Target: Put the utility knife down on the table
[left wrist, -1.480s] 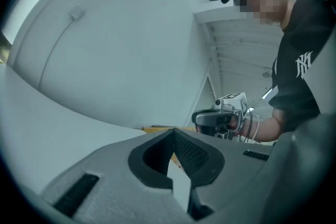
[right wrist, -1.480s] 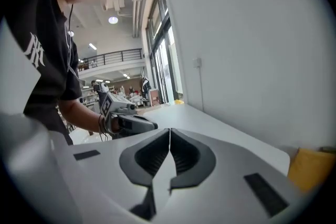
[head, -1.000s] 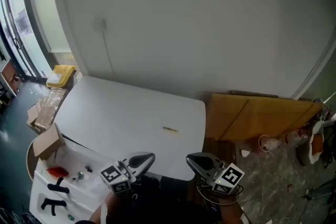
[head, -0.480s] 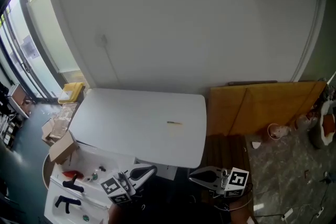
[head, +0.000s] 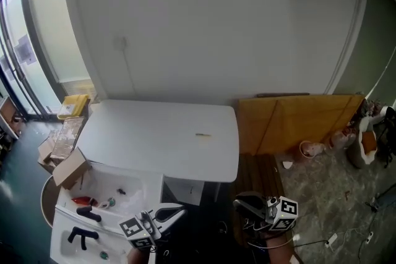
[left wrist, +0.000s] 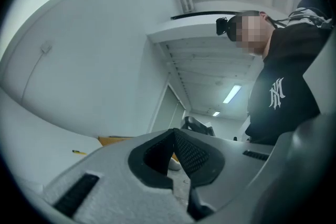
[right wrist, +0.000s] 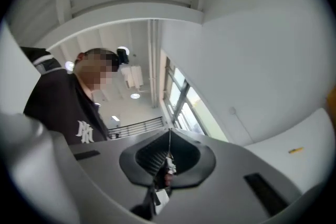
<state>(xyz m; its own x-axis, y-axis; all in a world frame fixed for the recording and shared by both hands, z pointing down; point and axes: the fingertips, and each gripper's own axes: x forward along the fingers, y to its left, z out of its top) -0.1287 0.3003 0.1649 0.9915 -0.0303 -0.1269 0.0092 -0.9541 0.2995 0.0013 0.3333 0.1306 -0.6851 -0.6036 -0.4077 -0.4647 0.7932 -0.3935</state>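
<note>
Utility knife point(head: 202, 134): apparently the slim yellow item lying flat on the white worktop point(head: 124, 139), too small to confirm | left gripper point(head: 180, 211): fingers pressing together, carrying nothing | right gripper point(head: 239, 201): fingers likewise sitting closed and empty | both hanging well apart from the knife, suggesting placement is done.
</note>
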